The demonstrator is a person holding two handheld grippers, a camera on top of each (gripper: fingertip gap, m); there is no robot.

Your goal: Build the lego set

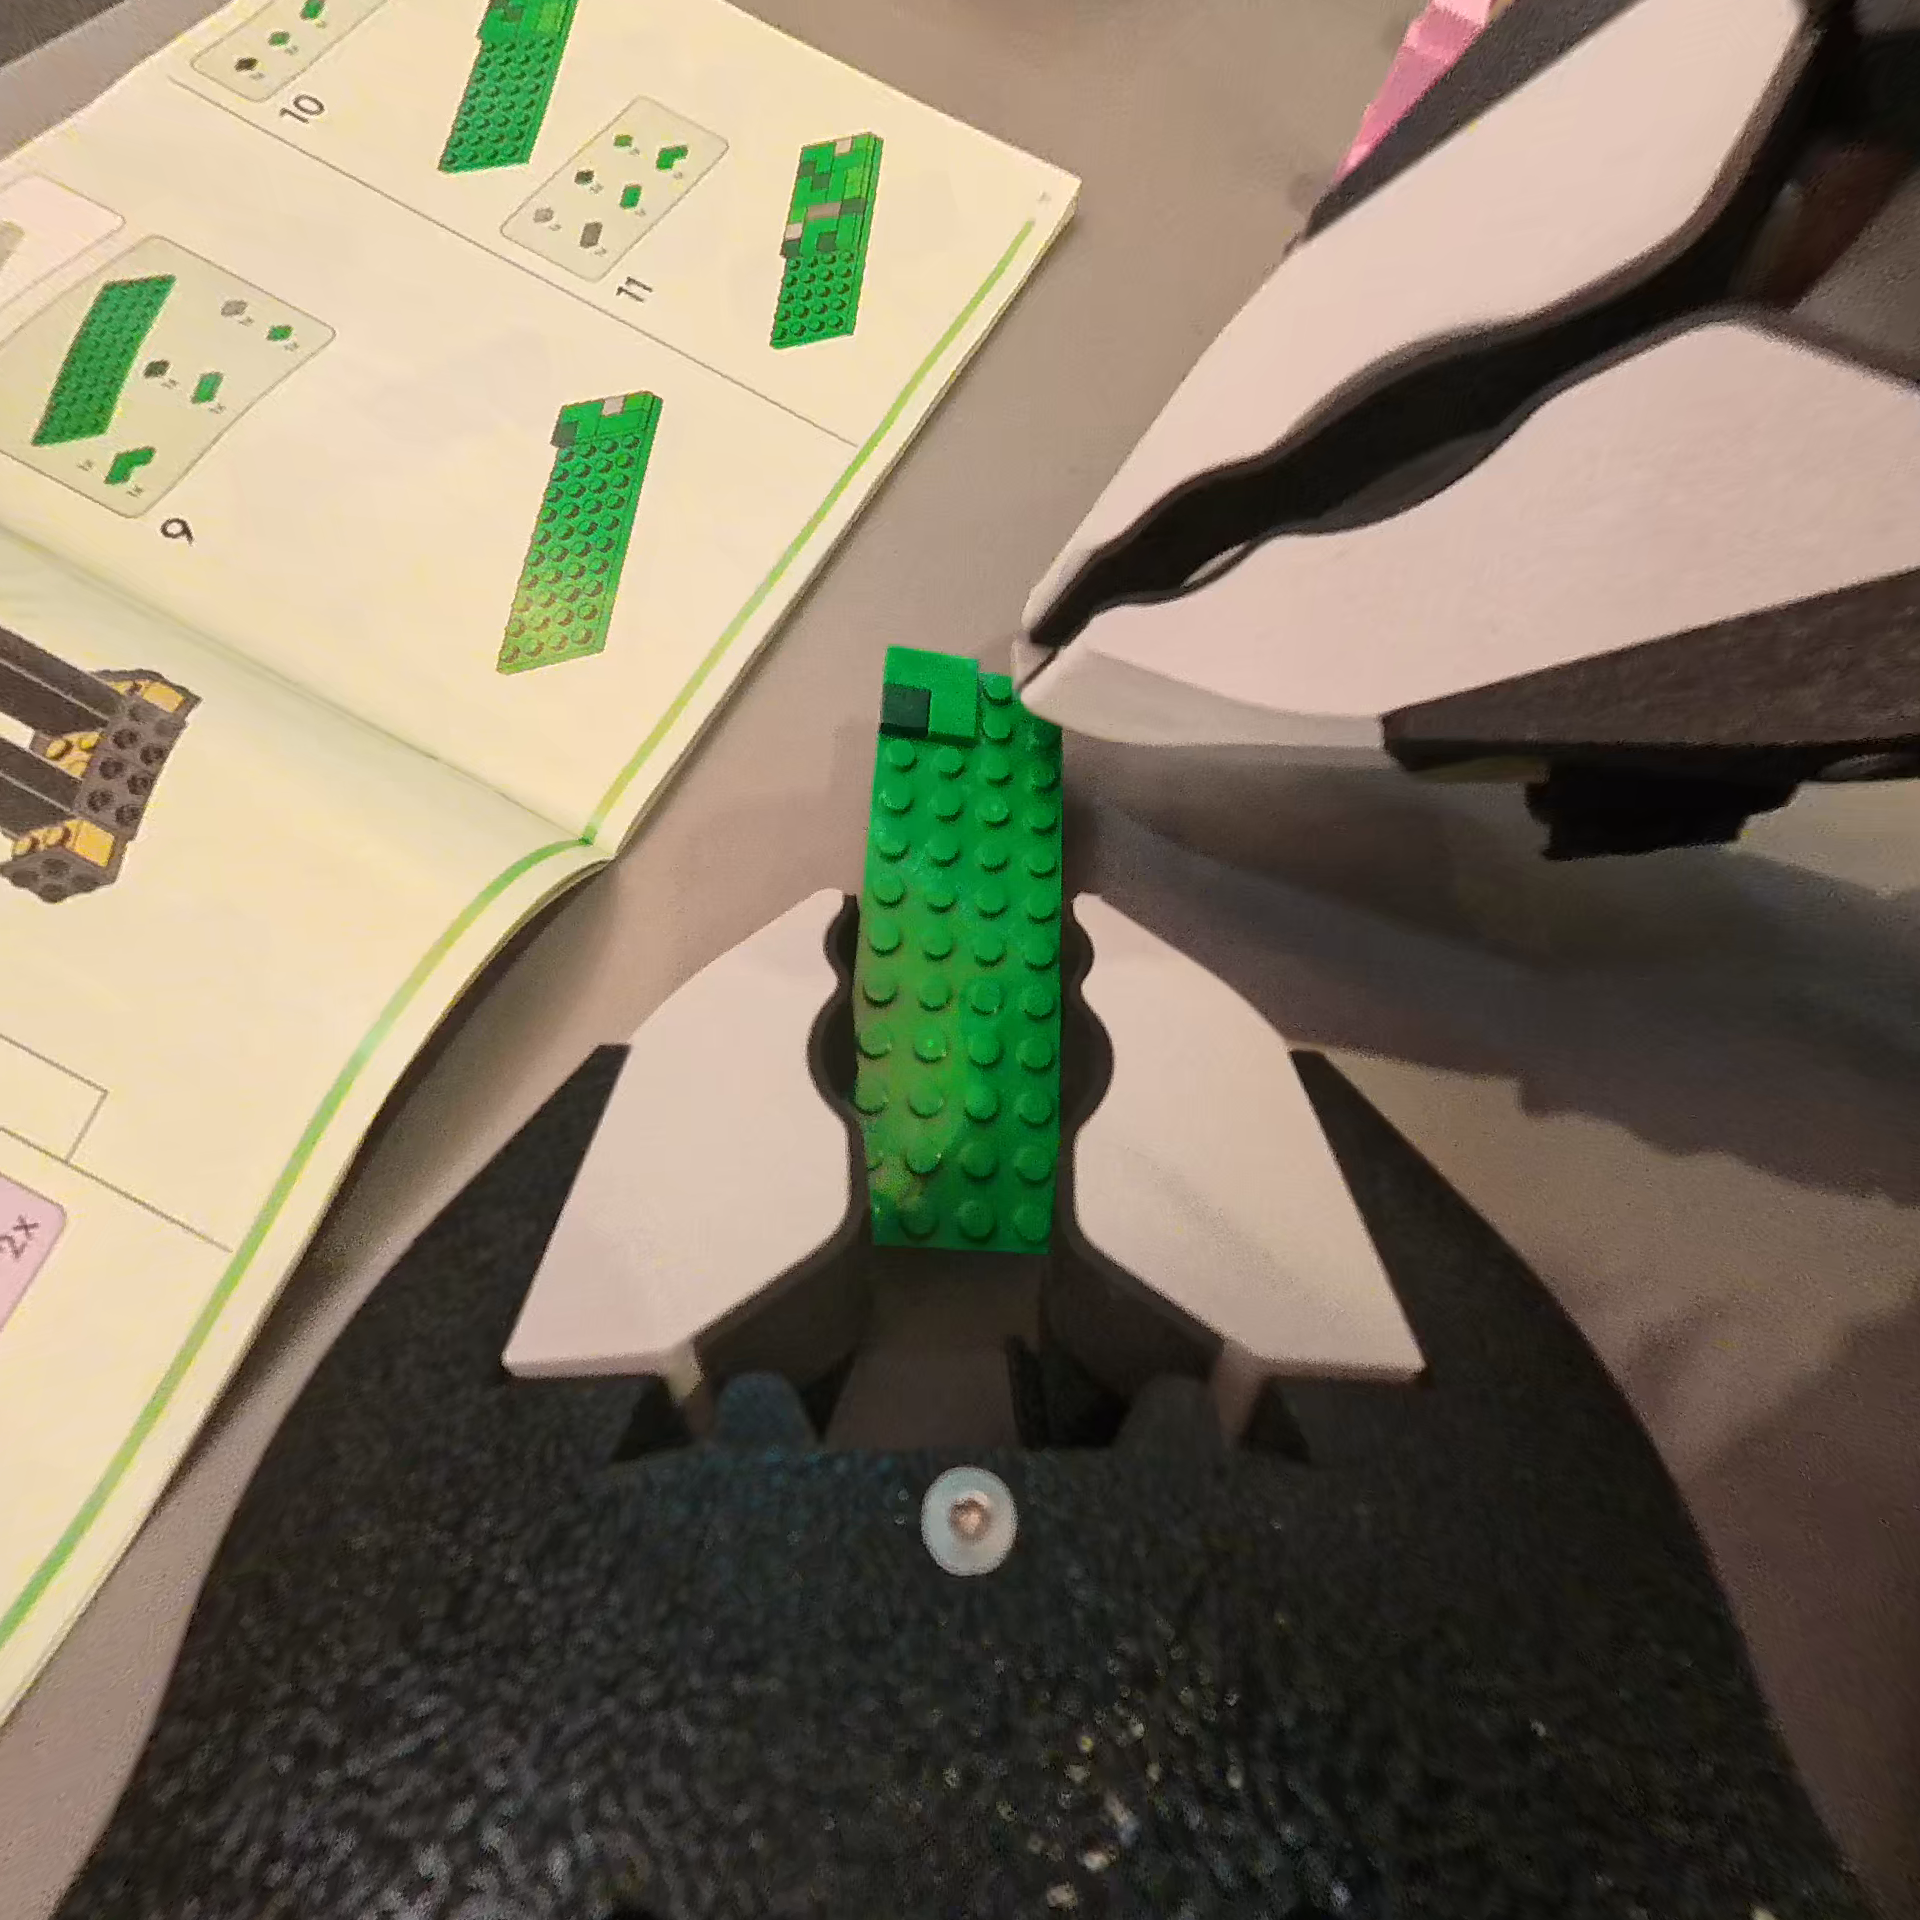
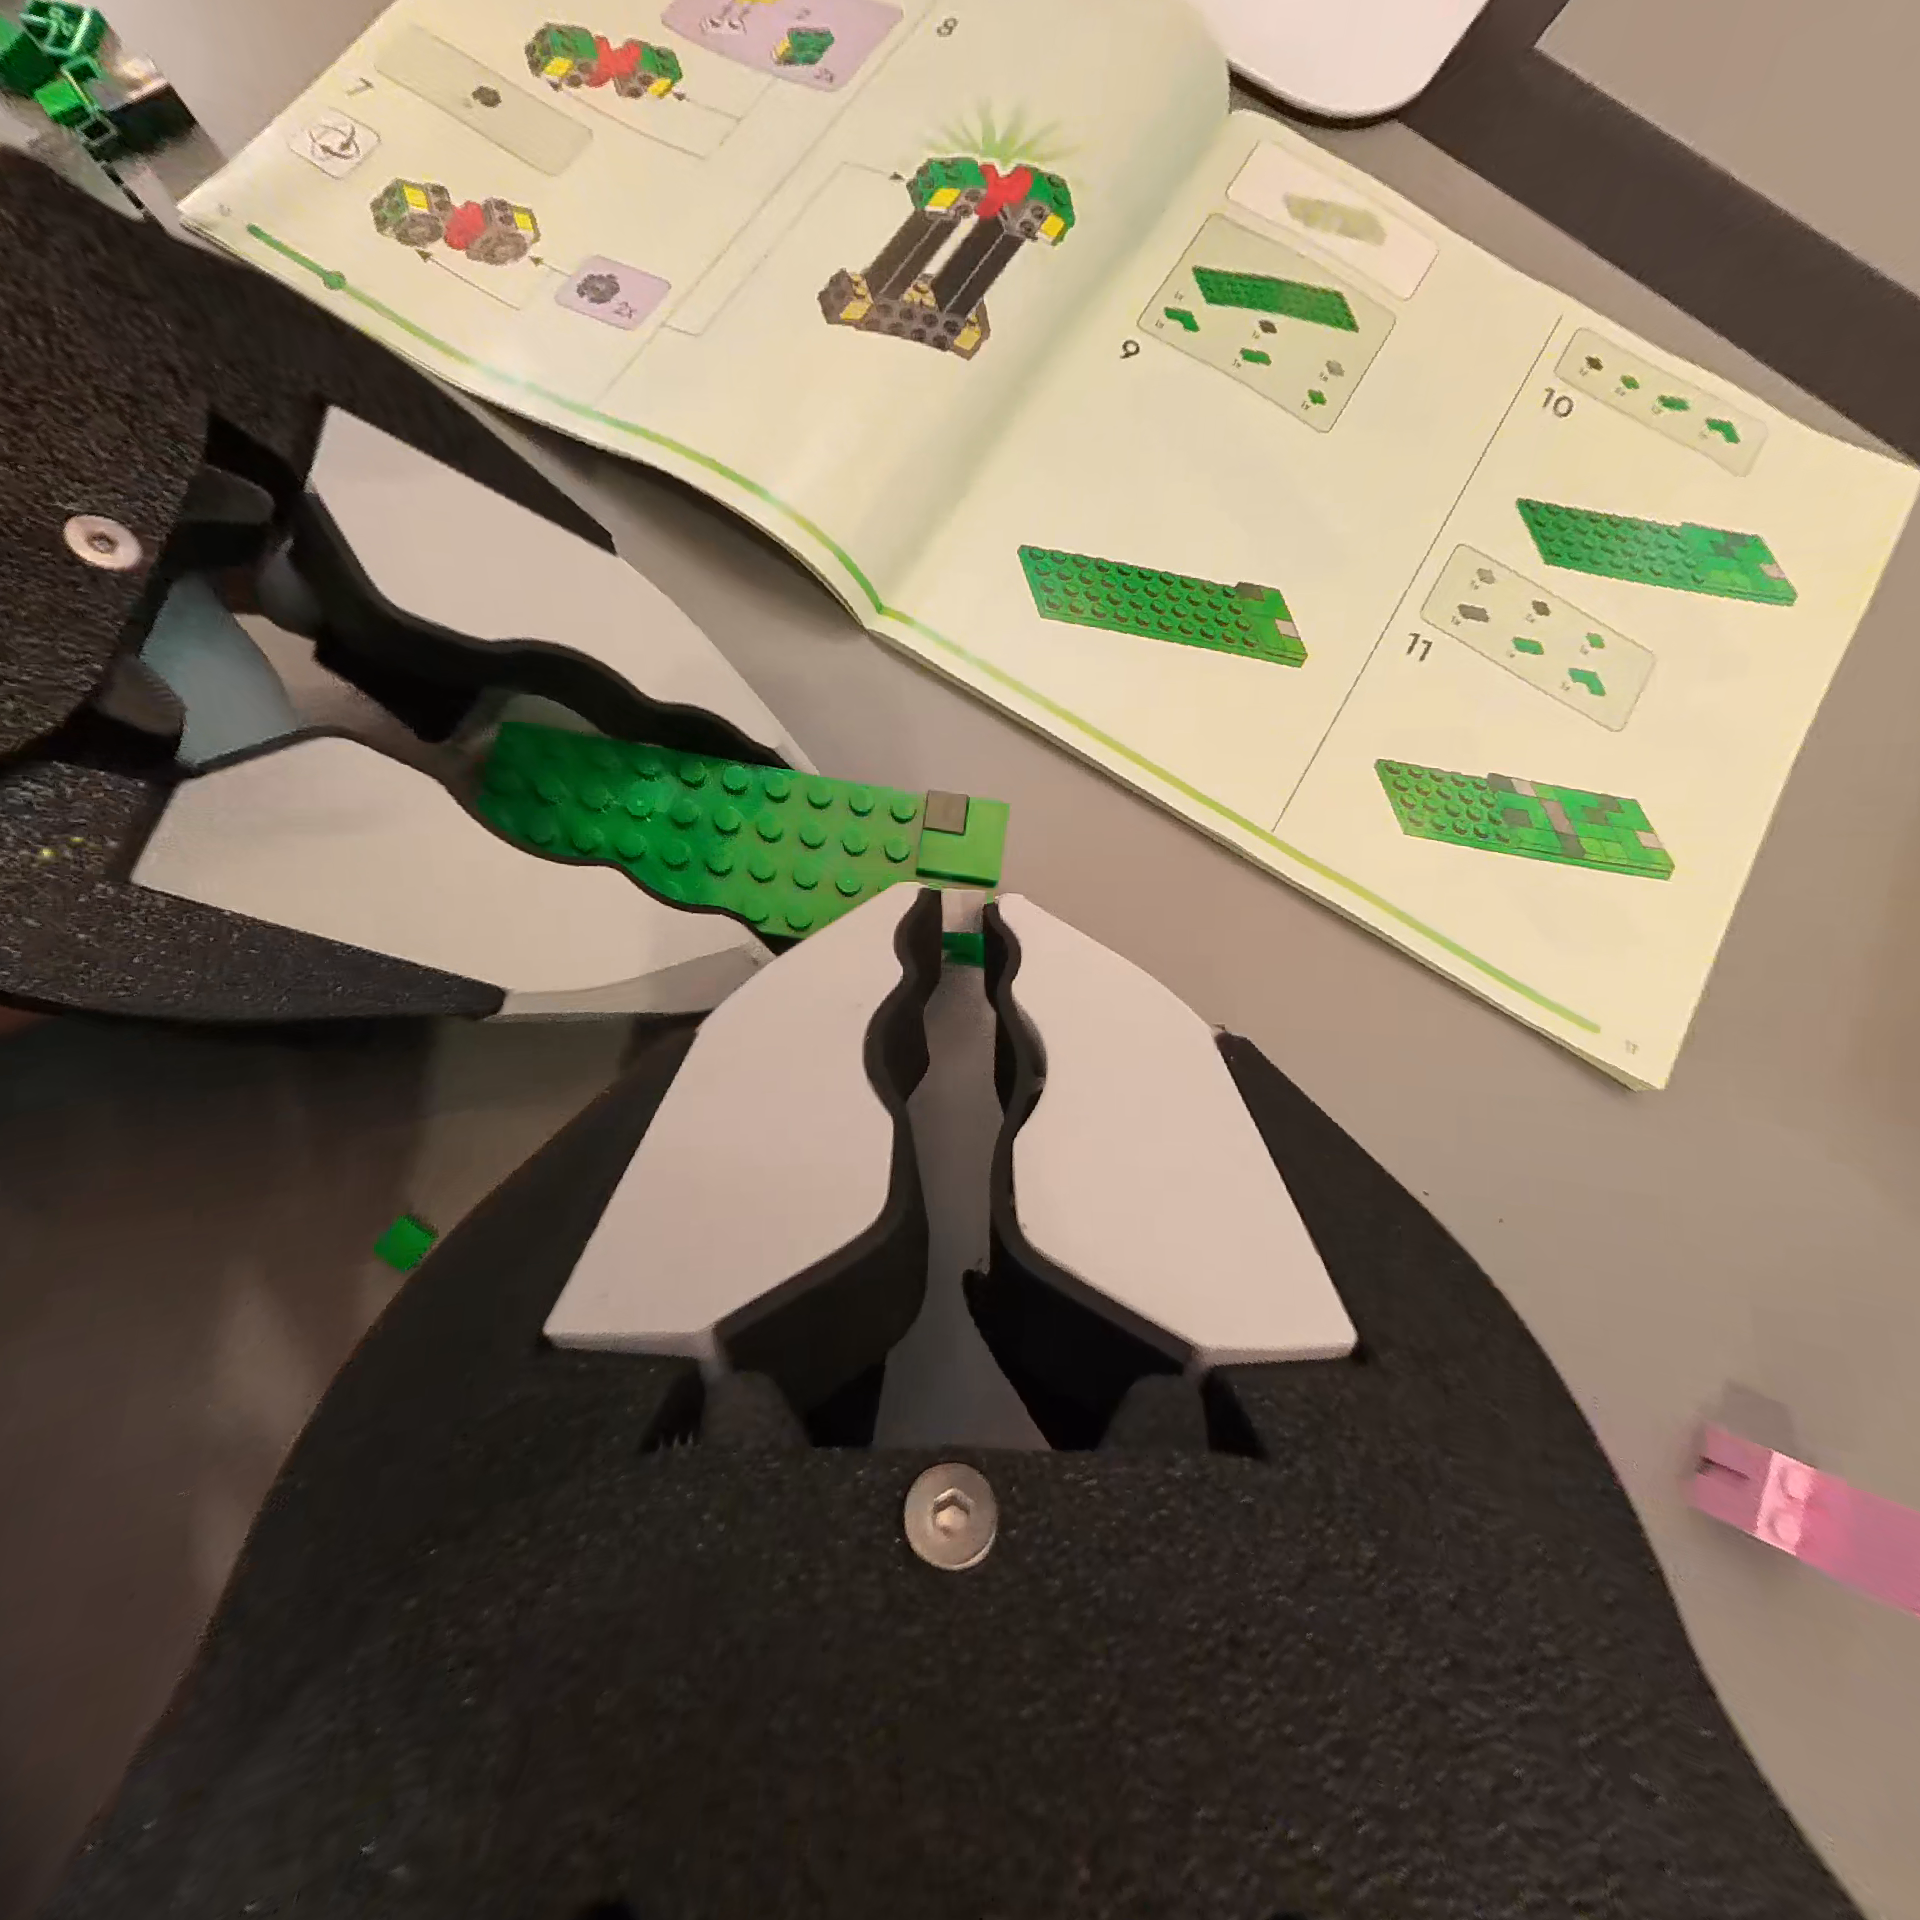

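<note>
My left gripper (image 1: 961,914) is shut on a long green studded plate (image 1: 961,1039) and holds it by its long edges. At the plate's far end sit a light green L-shaped tile (image 1: 951,681) and a dark square tile (image 1: 902,709). My right gripper (image 1: 1023,665) comes in from the upper right, its tips touching the plate's far right corner. In the right wrist view my right gripper (image 2: 961,914) is nearly shut, with a small green piece (image 2: 961,948) showing between its tips, right beside the tiled end of the plate (image 2: 727,821). The left gripper (image 2: 774,847) shows at the left.
An open instruction booklet (image 1: 416,520) lies on the grey table left of the plate and shows behind it in the right wrist view (image 2: 1143,468). A small green tile (image 2: 405,1242) and a pink piece (image 2: 1808,1507) lie on the table. Loose green pieces (image 2: 52,52) sit far left. The gap from one gripper's tips to the other's is roughly 4 cm. The left tips stand about 9 cm off the small green tile (image 2: 405,1242).
</note>
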